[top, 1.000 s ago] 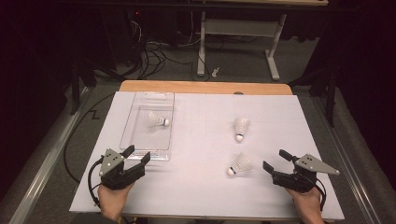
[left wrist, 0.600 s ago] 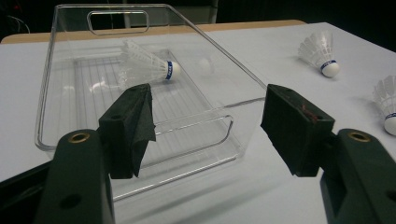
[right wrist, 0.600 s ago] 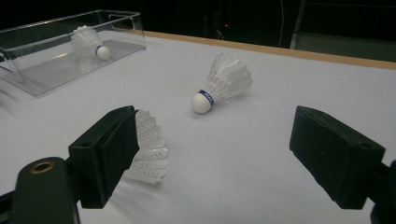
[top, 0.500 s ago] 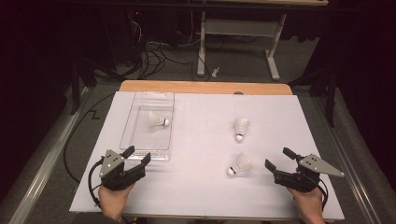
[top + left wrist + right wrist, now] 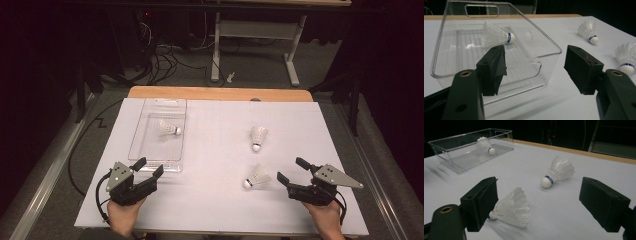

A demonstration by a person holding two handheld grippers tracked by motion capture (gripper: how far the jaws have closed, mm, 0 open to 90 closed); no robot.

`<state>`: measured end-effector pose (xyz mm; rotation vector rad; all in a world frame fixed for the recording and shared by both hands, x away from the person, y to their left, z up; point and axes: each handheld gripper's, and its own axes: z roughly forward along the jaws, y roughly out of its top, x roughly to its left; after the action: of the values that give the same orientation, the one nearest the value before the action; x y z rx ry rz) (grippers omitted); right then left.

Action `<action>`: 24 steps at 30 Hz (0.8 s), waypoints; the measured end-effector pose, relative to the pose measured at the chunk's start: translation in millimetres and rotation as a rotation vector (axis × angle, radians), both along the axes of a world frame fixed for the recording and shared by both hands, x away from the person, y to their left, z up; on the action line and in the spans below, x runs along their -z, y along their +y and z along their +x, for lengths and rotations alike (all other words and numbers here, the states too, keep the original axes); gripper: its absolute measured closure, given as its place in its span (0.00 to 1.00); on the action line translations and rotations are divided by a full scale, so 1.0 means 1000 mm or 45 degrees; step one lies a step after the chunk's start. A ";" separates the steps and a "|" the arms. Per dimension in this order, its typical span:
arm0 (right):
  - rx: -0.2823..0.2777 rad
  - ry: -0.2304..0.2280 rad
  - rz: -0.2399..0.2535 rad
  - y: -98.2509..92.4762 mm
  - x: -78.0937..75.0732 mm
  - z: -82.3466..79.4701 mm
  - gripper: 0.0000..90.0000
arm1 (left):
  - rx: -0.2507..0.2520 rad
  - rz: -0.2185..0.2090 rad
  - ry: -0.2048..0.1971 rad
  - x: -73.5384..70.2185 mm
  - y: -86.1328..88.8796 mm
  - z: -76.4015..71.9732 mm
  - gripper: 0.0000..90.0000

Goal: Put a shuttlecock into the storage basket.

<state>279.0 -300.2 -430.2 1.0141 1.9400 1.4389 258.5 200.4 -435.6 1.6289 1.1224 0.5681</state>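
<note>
A clear plastic bin [image 5: 145, 150] stands on the white table cover at the left, with one white shuttlecock [image 5: 169, 128] lying inside it [image 5: 496, 37]. Two more shuttlecocks lie loose on the cover: the farther one [image 5: 257, 137] at centre right and the nearer one [image 5: 256, 177] in front of it. My left gripper [image 5: 150, 168] is open, just before the bin's near end wall [image 5: 524, 75]. My right gripper [image 5: 292, 170] is open, a little to the right of the nearer shuttlecock [image 5: 511, 208], whose skirt lies by one of my fingers [image 5: 480, 202]. The farther shuttlecock [image 5: 557, 172] lies beyond.
A wooden table edge [image 5: 220, 93] shows past the white cover [image 5: 215, 200]. Behind the table are a white desk frame [image 5: 252, 35] and loose cables [image 5: 160, 55] on the grey floor. A cable trails from each gripper.
My right gripper has shifted slightly toward the nearer shuttlecock. The left gripper and all the shuttlecocks have stayed put.
</note>
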 end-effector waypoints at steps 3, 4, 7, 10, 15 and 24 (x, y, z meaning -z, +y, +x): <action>-0.008 0.001 0.013 0.003 -0.001 0.002 0.17 | 0.003 -0.001 0.003 0.000 0.000 0.000 0.38; -0.015 0.002 0.019 0.004 -0.001 0.003 0.17 | 0.004 -0.001 0.002 0.000 -0.001 0.000 0.38; -0.032 -0.001 0.012 0.009 -0.003 0.004 0.17 | 0.005 0.000 0.003 0.001 -0.001 0.001 0.38; -0.044 -0.012 0.012 0.014 -0.006 0.005 0.17 | 0.007 0.001 0.006 0.001 -0.002 0.001 0.38; -0.061 -0.008 0.005 0.025 -0.008 0.010 0.18 | 0.013 0.000 0.005 0.001 -0.002 0.001 0.38; -0.070 0.044 -0.027 0.040 -0.008 0.017 0.19 | 0.027 0.002 0.002 0.001 -0.003 0.004 0.37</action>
<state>296.4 -260.3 -421.9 0.9899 2.0178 1.4362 262.4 197.0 -436.4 1.6410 1.1046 0.5537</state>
